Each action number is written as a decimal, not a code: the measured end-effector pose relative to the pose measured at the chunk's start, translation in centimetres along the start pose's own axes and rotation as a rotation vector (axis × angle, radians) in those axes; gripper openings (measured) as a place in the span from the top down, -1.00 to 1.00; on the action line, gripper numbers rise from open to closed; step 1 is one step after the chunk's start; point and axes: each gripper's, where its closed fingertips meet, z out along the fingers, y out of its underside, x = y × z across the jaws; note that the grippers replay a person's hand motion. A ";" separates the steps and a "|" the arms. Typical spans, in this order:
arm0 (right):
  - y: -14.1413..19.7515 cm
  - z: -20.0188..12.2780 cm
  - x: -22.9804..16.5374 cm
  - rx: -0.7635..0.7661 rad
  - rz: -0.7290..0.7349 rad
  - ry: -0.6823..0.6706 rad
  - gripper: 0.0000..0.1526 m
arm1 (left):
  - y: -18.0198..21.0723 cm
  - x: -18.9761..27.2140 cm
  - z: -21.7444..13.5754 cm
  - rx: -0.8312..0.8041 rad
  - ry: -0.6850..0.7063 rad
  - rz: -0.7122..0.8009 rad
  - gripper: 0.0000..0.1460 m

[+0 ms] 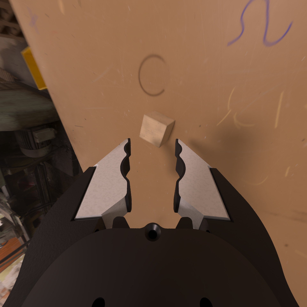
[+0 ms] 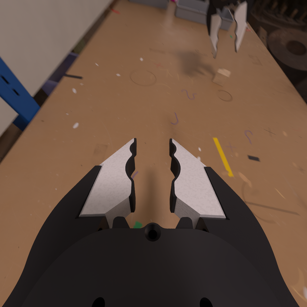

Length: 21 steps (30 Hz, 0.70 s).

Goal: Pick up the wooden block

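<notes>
One pale wooden block (image 1: 155,128), a small cube, sits on the scuffed table (image 1: 216,83). Two grippers: the left gripper (image 1: 152,141) hovers above it, the right gripper (image 2: 152,140) well apart, both spread wide and empty.

The wooden block (image 1: 157,128) (image 2: 221,76) is a small pale cube with light grain, resting flat on the tabletop, turned so one vertical corner faces the left wrist camera. It lies near the table's edge.
</notes>
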 end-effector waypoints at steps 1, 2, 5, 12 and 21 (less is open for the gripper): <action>-0.2 0.6 -0.4 0.041 0.009 -0.036 0.48 | 0.7 -0.1 0.7 -0.041 0.028 0.029 0.25; -0.2 1.0 -0.7 0.079 0.024 -0.066 0.48 | 1.3 -0.1 1.3 -0.081 0.050 0.067 0.23; 0.5 1.2 -0.6 0.158 0.099 -0.120 0.48 | 2.4 -0.3 3.1 -0.176 0.059 0.205 0.12; 2.0 -0.2 -0.2 0.243 0.211 -0.169 0.43 | 2.0 -0.3 6.9 -0.151 0.108 0.278 0.10; 0.0 -1.4 -1.6 0.298 0.188 -0.201 0.41 | 2.2 0.5 7.3 -0.156 0.184 0.268 0.33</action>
